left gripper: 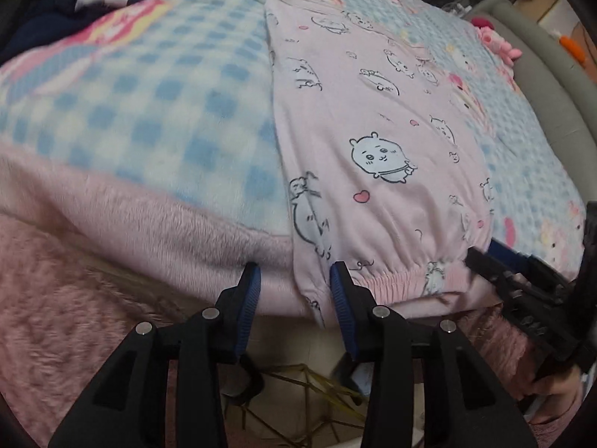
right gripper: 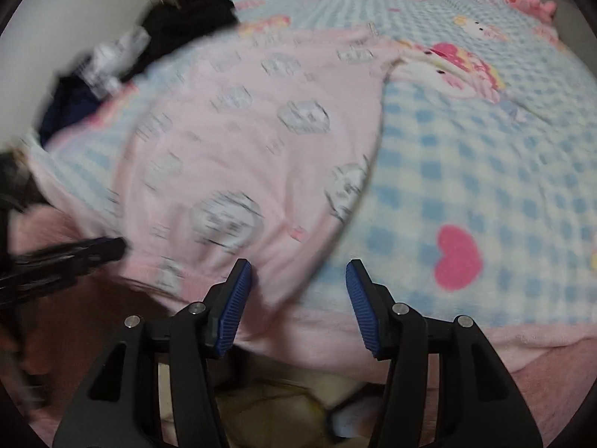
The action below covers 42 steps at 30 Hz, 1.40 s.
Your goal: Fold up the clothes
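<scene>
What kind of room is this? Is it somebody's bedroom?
Most likely a bedroom, yes. A fluffy blue-and-white checked blanket with cartoon characters and hearts covers what looks like a bed, pink pyjama bottoms printed with little animals lie on it, and a pink plush toy sits at the far end.

Right gripper jaws apart, blue pads not pressing on anything; near corner of the pink pants hangs between them at the bed edge. Pants lie flat on the checked blanket, print blurred. Left gripper in frame at left, just beside the pants' waistband; can't tell if touching. Dark clothes pile far left. Pink plush far right.
</scene>
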Motion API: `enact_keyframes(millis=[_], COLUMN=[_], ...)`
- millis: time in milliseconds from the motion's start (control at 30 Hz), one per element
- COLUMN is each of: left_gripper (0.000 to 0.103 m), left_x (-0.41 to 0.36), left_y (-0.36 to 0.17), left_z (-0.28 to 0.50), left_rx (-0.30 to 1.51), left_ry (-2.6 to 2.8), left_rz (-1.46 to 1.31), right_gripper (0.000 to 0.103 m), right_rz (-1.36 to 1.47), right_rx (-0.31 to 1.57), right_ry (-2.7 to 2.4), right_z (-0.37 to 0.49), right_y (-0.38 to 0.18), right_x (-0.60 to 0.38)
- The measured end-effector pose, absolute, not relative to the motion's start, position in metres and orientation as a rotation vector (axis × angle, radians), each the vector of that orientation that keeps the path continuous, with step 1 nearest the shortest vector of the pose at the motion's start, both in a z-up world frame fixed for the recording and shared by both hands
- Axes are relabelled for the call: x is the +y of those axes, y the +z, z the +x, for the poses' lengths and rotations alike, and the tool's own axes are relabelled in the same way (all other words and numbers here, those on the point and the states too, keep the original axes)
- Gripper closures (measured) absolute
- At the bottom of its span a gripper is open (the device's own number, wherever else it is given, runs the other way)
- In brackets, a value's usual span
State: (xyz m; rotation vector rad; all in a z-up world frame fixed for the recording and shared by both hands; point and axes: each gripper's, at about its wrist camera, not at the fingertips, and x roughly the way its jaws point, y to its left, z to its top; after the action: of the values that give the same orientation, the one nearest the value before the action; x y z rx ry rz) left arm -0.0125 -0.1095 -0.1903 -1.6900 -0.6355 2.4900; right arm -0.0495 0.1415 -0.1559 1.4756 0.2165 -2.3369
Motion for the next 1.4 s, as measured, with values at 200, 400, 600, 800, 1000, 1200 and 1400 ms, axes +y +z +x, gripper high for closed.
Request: enact_keyframes(millis=[200, 400, 600, 800, 1000, 1200, 1400], left_gripper=[0.062, 0.067, 0.068, 0.065, 0.068, 0.077, 0.084], left_x=[-0.112, -0.112, -0.111, -0.124, -0.117, -0.110, -0.110], left_y=[-0.202, -0.206, -0.210, -0.224, -0.219, -0.208, -0.197], left_z=[-0.005, -0.009, -0.017, -0.017, -0.017, -0.017, -0.008], left_rx=[-0.918, -0.999, -1.024, -1.201, -1.185, -1.124, -1.052], left_ry=[2.222, 2.204, 2.198, 2.121, 2.100, 2.152, 2.206], left_rz=[-1.550, -1.510, -1.527, -1.521, -1.466, -1.441, -1.403], right_gripper=[0.057, 0.071, 0.083, 0.074, 0.070, 0.070, 0.085], right_rz=[1.469, 1.485, 1.463, 1.486, 1.485, 1.420, 1.489], right_rx=[0.134, 0.043, -0.114, -0.202, -0.253, -0.228, -0.151], right_ry=[-2.238, -2.145, -2.110, -2.102, -2.088, -2.108, -2.114], right_z=[-0.040, -0.033, -0.039, -0.051, -0.054, -0.051, -0.063], right_y=[-0.156, -0.166, -0.163, -0.169, -0.169, -0.143, -0.165], right_x=[0.141, 0.133, 0.142, 0.141, 0.143, 0.141, 0.131])
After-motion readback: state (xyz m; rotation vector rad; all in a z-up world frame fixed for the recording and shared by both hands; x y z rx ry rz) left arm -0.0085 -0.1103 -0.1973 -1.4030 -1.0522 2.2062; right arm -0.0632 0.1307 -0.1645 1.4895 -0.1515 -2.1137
